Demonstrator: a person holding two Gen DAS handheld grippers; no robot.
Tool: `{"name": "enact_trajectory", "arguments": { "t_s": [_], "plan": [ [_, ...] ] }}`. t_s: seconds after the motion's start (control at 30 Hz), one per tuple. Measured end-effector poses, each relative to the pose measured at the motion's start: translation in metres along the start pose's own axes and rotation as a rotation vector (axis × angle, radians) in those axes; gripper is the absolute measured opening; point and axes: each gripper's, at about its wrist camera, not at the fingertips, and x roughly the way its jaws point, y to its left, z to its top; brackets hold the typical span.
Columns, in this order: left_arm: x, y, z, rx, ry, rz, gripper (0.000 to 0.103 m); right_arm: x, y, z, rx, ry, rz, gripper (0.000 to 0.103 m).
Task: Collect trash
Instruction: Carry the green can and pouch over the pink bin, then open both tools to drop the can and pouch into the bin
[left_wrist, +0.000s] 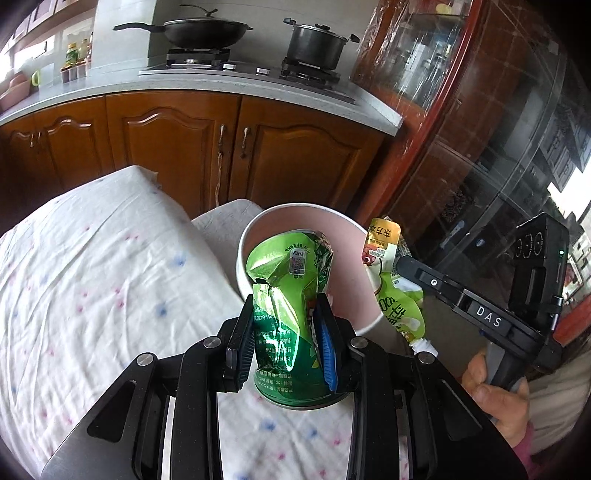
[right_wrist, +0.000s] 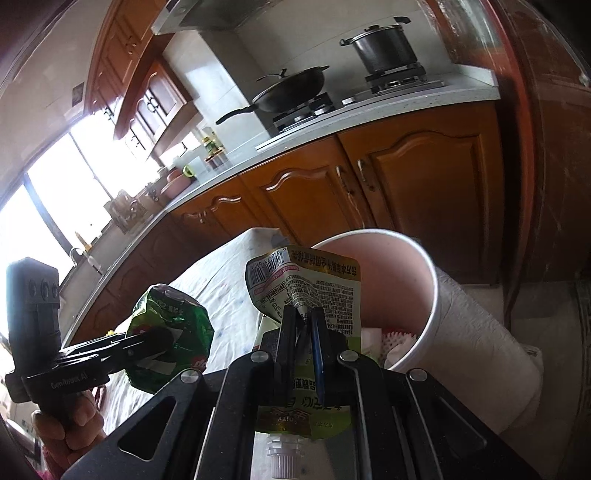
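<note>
The left tool (left_wrist: 284, 332) is closed part way on a crushed green can (left_wrist: 286, 295), its two pads pressed against the dented sides. The can is held upright, its base nearest the camera and its top just in front of the pink bucket (left_wrist: 258, 229), above the near rim. The tool is pointed steeply downward over the table (left_wrist: 92, 258), which is covered with a white spotted cloth.

The right tool (right_wrist: 303, 317) is closed tight on a flattened green and yellow drink pouch (right_wrist: 306, 284), pinched thin between the pads. The pouch is held with its white spout (right_wrist: 282, 450) toward the camera and its sealed end raised, just beside the bucket's near rim (right_wrist: 432, 295). Crumpled white waste (right_wrist: 395, 343) is seen inside the bucket.

In the left wrist view the right tool is seen to the right of the bucket, gripped from below by a hand (left_wrist: 495, 391). In the right wrist view the left tool is seen well to the left of the bucket, its handle wrapped by the other hand (right_wrist: 70, 424).
</note>
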Motion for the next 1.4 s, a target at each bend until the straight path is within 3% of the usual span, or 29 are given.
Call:
{"name": "enact_trajectory", "arguments": {
  "t_s": [0.4,1.2,1.3,1.37,1.4],
  "plan": [
    [0.053,-0.018,0.029,0.032,0.087,0.032,0.028,0.021,-0.014,0.019,0.005,0.043,-0.063,0.008],
    [0.122,-0.019,0.037,0.034,0.209,0.080,0.028,0.066,-0.036,0.030,0.006,0.152,-0.103,0.007],
    [0.123,-0.020,0.037,0.033,0.212,0.077,0.036,0.067,-0.036,0.029,0.002,0.160,-0.106,0.007],
    [0.120,-0.021,0.037,0.038,0.198,0.087,0.054,0.066,-0.036,0.029,0.003,0.157,-0.104,0.012],
    [0.118,-0.021,0.037,0.041,0.191,0.092,0.056,0.065,-0.035,0.029,0.003,0.155,-0.105,0.012]
  ]
}}
